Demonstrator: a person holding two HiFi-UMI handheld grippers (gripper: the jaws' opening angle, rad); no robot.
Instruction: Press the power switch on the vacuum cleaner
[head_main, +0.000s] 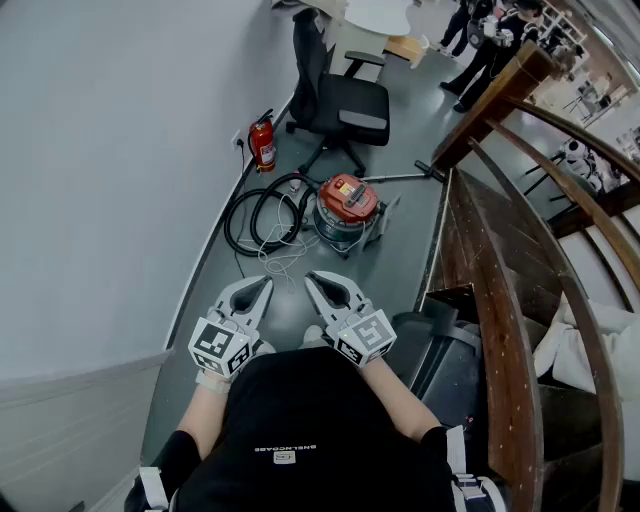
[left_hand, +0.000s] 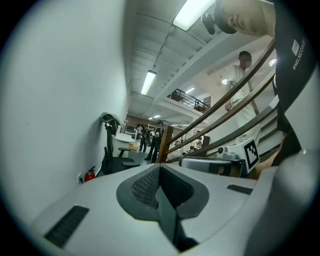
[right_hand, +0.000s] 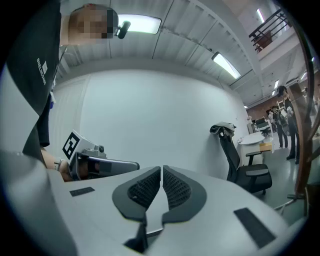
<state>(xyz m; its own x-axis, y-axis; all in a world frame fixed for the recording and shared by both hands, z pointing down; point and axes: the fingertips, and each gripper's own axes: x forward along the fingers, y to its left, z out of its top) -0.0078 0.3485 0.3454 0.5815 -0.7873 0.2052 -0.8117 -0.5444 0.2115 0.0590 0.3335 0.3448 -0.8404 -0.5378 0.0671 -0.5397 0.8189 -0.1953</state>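
Closed left claw (head_main: 266, 284), right claw (head_main: 311, 279) face vacuum cleaner (head_main: 346, 205) across floor (head_main: 405, 240).

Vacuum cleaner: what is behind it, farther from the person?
A black office chair stands behind the vacuum cleaner, a red fire extinguisher by the wall. Its own body hides anything right behind.

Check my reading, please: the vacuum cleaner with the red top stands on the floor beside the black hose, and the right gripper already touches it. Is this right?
Not fully. The right gripper does not touch the vacuum cleaner: the head view shows it near the person's body, well apart from it. The vacuum cleaner does stand on the floor beside the black hose.
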